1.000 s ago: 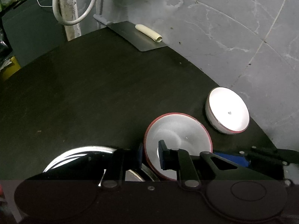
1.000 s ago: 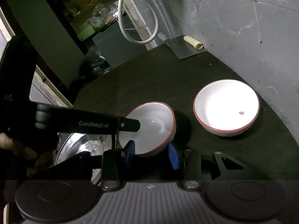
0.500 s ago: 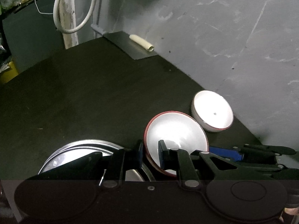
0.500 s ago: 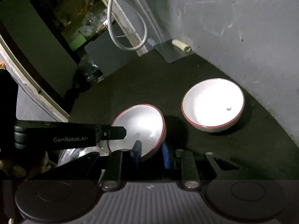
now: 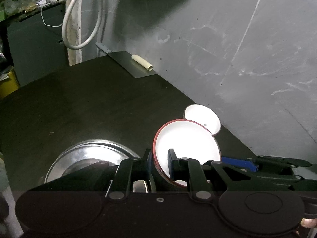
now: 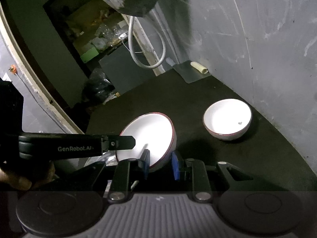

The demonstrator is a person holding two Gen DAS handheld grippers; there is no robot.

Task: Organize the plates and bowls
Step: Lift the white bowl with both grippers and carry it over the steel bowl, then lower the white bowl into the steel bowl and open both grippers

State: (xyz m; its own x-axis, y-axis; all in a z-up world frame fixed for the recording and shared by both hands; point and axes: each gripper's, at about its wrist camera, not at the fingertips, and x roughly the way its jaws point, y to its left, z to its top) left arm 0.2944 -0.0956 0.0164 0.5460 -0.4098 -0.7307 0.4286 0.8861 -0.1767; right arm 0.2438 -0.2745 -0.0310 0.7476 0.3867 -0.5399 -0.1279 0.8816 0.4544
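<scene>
A white bowl with a red rim (image 5: 186, 144) (image 6: 150, 132) is held tilted above the dark table by both grippers. My left gripper (image 5: 160, 159) is shut on its left rim. My right gripper (image 6: 161, 164) is shut on its near rim, one pad inside and one outside. The left gripper's arm (image 6: 79, 145) shows in the right wrist view. A second white bowl (image 5: 206, 119) (image 6: 227, 122) stands upright on the table further right, near the wall. Stacked steel plates (image 5: 89, 156) lie under the left gripper.
The dark table (image 5: 89, 103) runs along a grey wall (image 5: 237, 49). A flat metal cleaver with a small cream roll on it (image 5: 142, 62) (image 6: 199, 67) lies at the far edge. A white hose (image 5: 79, 23) hangs at the back left.
Both grippers have lifted the red-rimmed bowl off the table and tilted it. The right gripper closed onto its rim. The second bowl now looks farther away.
</scene>
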